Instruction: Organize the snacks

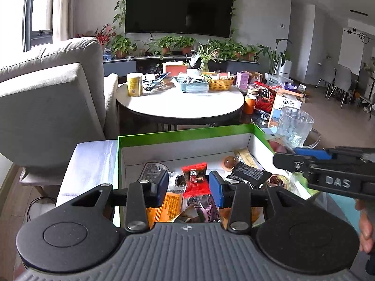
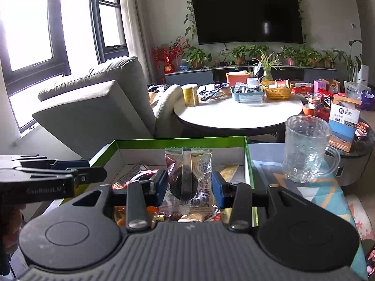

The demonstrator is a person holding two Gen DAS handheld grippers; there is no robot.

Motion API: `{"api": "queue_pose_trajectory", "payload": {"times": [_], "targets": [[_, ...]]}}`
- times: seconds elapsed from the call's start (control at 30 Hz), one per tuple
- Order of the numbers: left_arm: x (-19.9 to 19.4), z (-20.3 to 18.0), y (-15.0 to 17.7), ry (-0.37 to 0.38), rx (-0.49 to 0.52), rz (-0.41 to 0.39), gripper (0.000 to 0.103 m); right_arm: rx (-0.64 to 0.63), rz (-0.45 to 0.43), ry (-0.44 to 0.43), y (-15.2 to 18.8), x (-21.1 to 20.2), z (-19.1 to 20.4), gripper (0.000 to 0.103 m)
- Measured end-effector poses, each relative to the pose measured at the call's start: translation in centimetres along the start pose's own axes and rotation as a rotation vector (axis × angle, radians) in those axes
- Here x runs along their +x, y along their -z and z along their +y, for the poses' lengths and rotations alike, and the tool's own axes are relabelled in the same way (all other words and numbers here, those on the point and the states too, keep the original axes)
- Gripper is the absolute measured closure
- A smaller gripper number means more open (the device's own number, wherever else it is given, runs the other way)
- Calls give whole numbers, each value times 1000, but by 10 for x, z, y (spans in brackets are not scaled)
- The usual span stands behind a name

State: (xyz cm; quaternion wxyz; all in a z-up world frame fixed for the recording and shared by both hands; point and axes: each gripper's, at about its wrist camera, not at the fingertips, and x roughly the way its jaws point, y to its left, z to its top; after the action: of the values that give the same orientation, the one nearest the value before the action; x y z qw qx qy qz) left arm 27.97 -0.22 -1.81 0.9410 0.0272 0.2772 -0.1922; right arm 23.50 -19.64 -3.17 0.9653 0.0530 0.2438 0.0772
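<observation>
A green-rimmed white box [image 1: 182,134] holds several wrapped snacks; it also shows in the right wrist view [image 2: 178,139]. My left gripper [image 1: 189,185] hangs over the box with its blue pads touching a red snack packet [image 1: 195,179], jaws closed on its edges. My right gripper [image 2: 189,185] is shut on a clear packet with a dark round cake [image 2: 188,178], held above the box. The right gripper also shows at the right of the left wrist view [image 1: 279,160]. The left gripper shows at the left of the right wrist view [image 2: 100,173].
A glass mug [image 2: 304,149] stands on the patterned cloth right of the box. A round white table [image 1: 180,104] with baskets and a yellow tin stands beyond. A grey armchair [image 1: 46,98] is to the left. Boxes and bags crowd the right side.
</observation>
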Motion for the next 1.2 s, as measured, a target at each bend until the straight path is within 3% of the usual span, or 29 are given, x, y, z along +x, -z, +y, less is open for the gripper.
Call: {"api": "queue_pose_trajectory", "payload": {"times": [0.13,0.27,0.5,1.2], "targets": [[-2,-1,2,-2,5,6,64,-17,24,24,1,11,6,63],[-3,0,4,-21,0,2,51,-8,27,46,5,10,11,63],[-17,-1,8,-32,-34,-15,43,8,40,39,6,-1,14,63],[-97,-50,47,-107,-34,-98,37,79,-14,62,34,-92,27,63]]}}
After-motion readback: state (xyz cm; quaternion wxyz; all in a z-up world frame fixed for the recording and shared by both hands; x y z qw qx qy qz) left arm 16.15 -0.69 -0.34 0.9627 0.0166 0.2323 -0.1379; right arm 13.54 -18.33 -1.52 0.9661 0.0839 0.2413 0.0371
